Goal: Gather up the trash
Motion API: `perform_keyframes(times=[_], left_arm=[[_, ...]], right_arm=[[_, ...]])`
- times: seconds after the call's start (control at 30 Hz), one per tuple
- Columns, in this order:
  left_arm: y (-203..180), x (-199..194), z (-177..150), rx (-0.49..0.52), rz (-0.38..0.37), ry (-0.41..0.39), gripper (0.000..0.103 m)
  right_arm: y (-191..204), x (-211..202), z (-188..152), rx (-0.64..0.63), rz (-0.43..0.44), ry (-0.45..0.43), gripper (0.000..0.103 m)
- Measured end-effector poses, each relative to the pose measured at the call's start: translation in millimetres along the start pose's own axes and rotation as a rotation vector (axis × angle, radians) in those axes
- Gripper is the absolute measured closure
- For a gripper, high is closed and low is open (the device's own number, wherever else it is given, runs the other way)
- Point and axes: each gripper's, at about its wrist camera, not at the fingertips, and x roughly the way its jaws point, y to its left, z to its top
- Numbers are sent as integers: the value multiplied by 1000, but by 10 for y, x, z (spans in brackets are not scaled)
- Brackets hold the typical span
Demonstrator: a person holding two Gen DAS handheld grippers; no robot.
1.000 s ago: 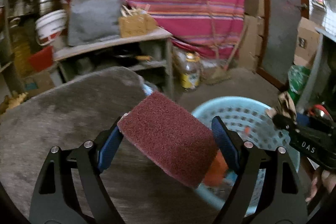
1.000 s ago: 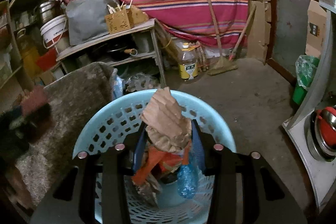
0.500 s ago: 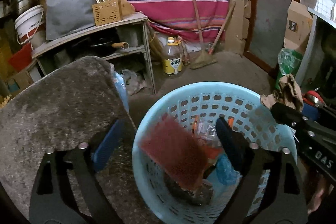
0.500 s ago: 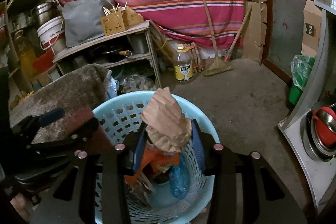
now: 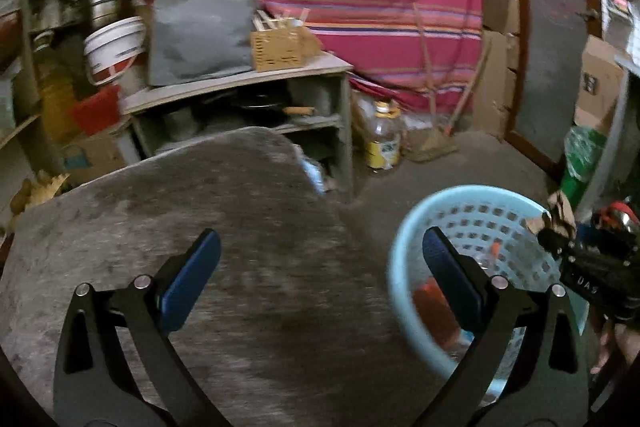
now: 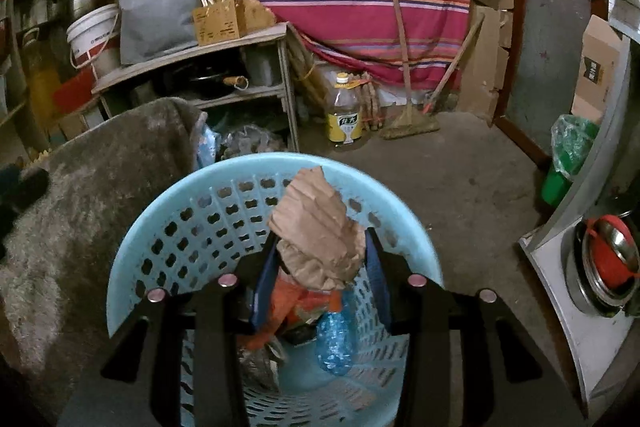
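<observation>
A light blue perforated basket (image 6: 168,227) sits on the floor beside a grey fuzzy-covered table (image 5: 180,211); it also shows in the left wrist view (image 5: 404,267). It holds trash: orange wrappers (image 6: 296,303), a crushed blue bottle (image 6: 334,339) and a reddish piece (image 5: 434,307). My right gripper (image 6: 320,259) is shut on a crumpled brown paper (image 6: 316,227), held above the basket. It also shows at the right edge of the left wrist view (image 5: 560,227). My left gripper (image 5: 320,279) is open and empty over the table's right edge.
A grey shelf unit (image 6: 240,67) with a wooden box, grey bag and white bucket stands behind. An oil bottle (image 6: 344,115) and a broom (image 6: 408,115) stand by the striped red curtain. A green bag (image 6: 568,151) and a counter with metal bowls (image 6: 600,259) are at the right.
My left gripper opened and dropped the maroon scouring pad into the basket, then swung back left over the table. My right gripper keeps holding the brown paper over the basket.
</observation>
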Motion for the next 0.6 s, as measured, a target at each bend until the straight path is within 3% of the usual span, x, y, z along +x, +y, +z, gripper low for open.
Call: perform_keyframes(times=[0.07, 0.1, 0.13, 0.4, 0.47, 0.6], left_arm=[[178, -39, 30, -35, 9, 1, 5], [243, -54, 39, -47, 13, 2, 5], [286, -70, 43, -52, 17, 0, 5], [548, -210, 0, -45, 79, -31, 5], [634, -252, -19, -49, 96, -32, 5], [784, -311, -49, -44, 125, -28, 5]], right_arm=[[7, 33, -6, 9, -4, 6, 50], [17, 42, -6, 19, 9, 8, 36], [12, 40, -13, 25, 14, 5, 29], [14, 31, -44, 53, 13, 22, 26], [0, 23, -51, 49, -3, 24, 16], [-5, -6, -43, 31, -20, 18, 15]])
